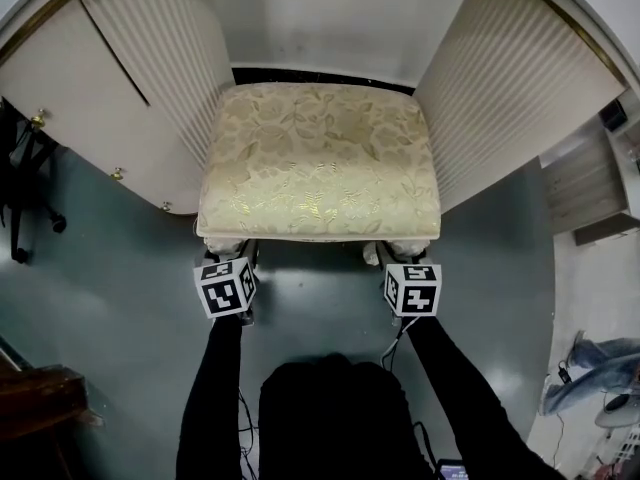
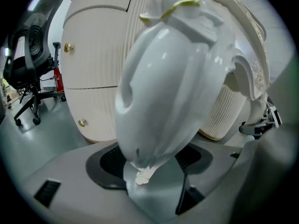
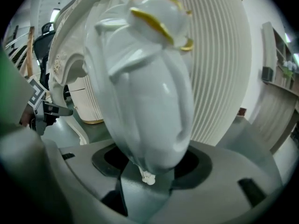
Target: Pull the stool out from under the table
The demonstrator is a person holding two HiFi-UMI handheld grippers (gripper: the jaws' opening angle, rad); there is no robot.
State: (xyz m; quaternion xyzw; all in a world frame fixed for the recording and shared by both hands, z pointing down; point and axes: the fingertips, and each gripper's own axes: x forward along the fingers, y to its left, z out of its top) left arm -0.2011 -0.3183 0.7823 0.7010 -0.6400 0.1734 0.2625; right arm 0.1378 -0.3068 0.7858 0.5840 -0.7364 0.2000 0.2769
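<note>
The stool (image 1: 320, 158) has a cream and gold floral cushion and glossy white carved legs. It stands between the table's two ribbed white pedestals, its back edge under the tabletop. My left gripper (image 1: 228, 256) is at the front left leg (image 2: 173, 78), which fills the space between its jaws in the left gripper view. My right gripper (image 1: 405, 258) is at the front right leg (image 3: 145, 87), gold-trimmed at the top, and that leg likewise sits between its jaws. Each leg hides the pads that hold it.
The left pedestal (image 1: 150, 78) and the right pedestal (image 1: 520, 88) flank the stool closely. A black office chair (image 1: 25, 188) stands at the far left, dark wooden furniture (image 1: 40, 398) at the bottom left, and a grey drawer unit (image 1: 590, 183) at the right. Grey-green floor lies in front of the stool.
</note>
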